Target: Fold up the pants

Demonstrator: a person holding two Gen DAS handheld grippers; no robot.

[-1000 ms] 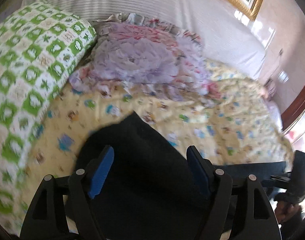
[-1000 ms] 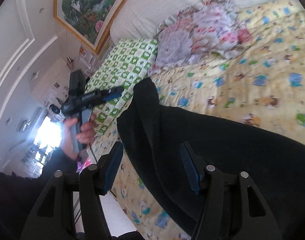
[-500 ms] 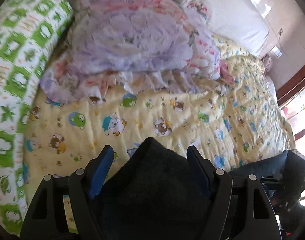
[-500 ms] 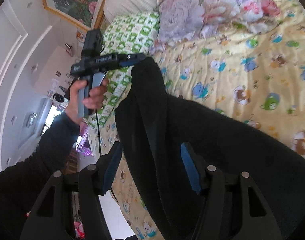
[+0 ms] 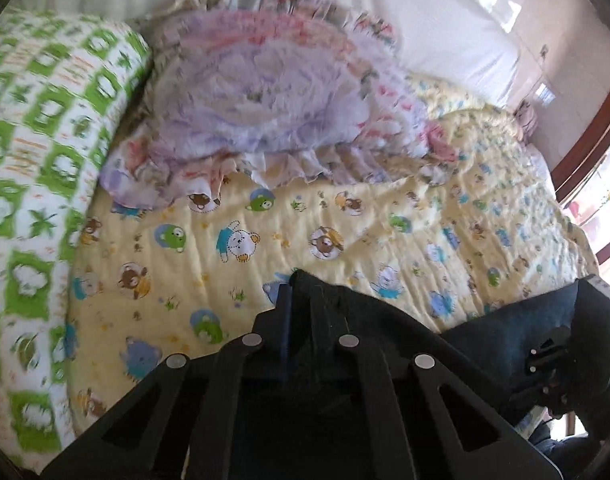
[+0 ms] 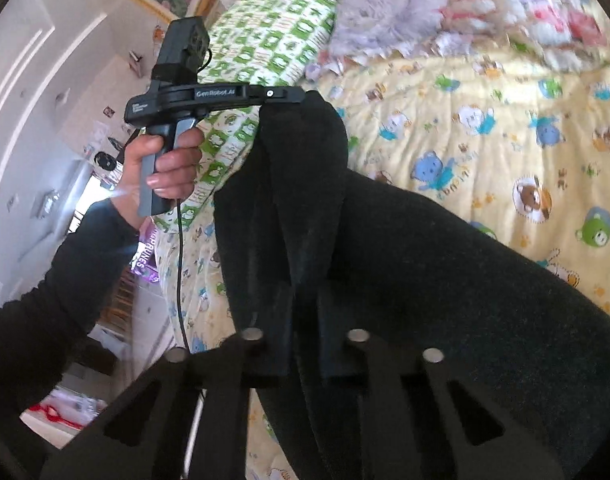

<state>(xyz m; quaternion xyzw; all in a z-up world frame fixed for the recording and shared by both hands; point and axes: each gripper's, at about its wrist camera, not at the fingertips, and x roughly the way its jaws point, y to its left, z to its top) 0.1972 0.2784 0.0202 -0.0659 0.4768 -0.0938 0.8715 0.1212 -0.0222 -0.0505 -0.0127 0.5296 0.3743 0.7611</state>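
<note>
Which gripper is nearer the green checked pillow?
Left. The left gripper pinches the pants right beside the green checked pillow; the right gripper grips them farther off.

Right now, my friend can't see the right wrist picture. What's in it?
Two black grippers, right gripper and left gripper, each pinch shut on soft black pants over a yellow cartoon-animal bedsheet. A hand holds the left one.

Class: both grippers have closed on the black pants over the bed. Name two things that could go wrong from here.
1. The left gripper pinches only the tip of the black pants; pulling could slip it free.
2. The right gripper bites bunched folds, so creases may be folded in.
</note>
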